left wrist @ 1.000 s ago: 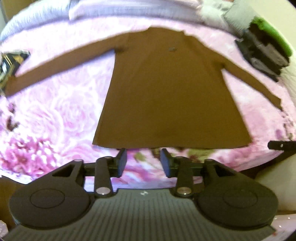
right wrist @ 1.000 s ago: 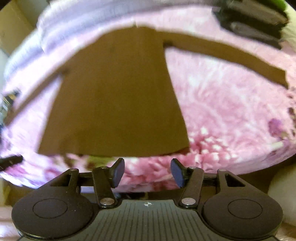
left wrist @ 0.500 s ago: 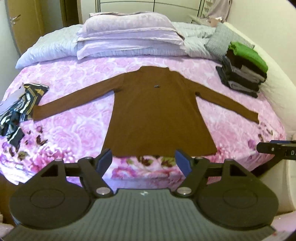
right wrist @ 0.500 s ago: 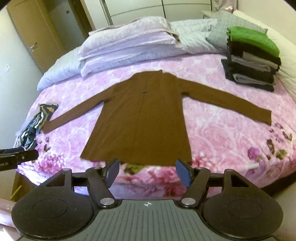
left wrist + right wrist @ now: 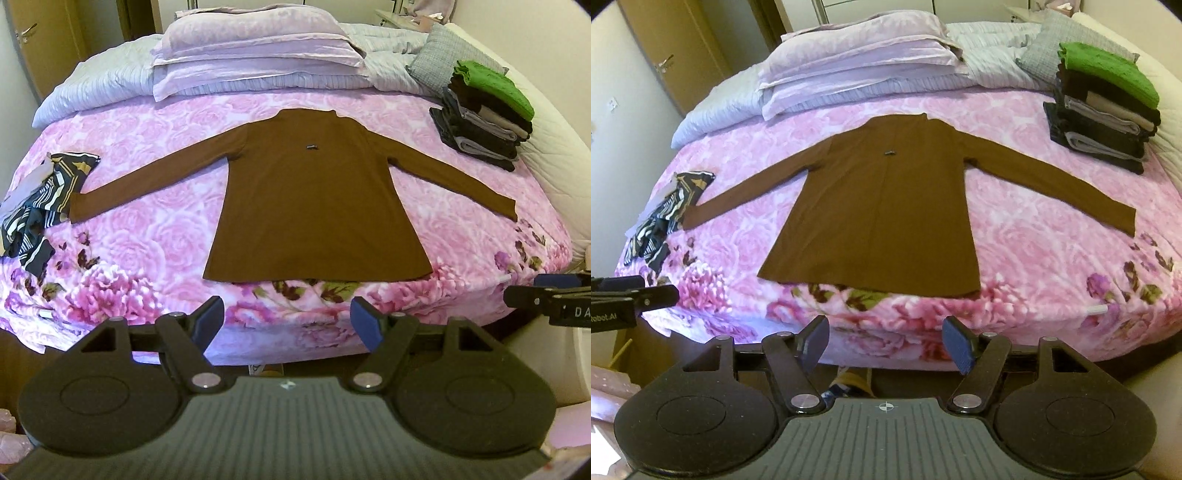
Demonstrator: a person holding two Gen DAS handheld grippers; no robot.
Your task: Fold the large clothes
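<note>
A brown long-sleeved top [image 5: 314, 199] [image 5: 882, 206] lies flat on the pink floral bedspread [image 5: 155, 236] [image 5: 1052, 258], both sleeves spread out sideways, hem toward me. My left gripper [image 5: 288, 319] hangs open over the near edge of the bed, well short of the hem, with nothing between its fingers. My right gripper [image 5: 884, 341] is open too, likewise short of the hem and holding nothing. Each gripper's tip shows at the edge of the other's view.
A stack of folded clothes [image 5: 484, 114] [image 5: 1104, 107] with a green piece on top sits at the back right. A striped dark garment [image 5: 40, 206] [image 5: 665, 218] lies crumpled at the left edge. Pillows [image 5: 258, 44] line the head of the bed.
Both grippers have pulled back and up from the hem, so the whole bed now shows. The fingers of both have spread wider apart.
</note>
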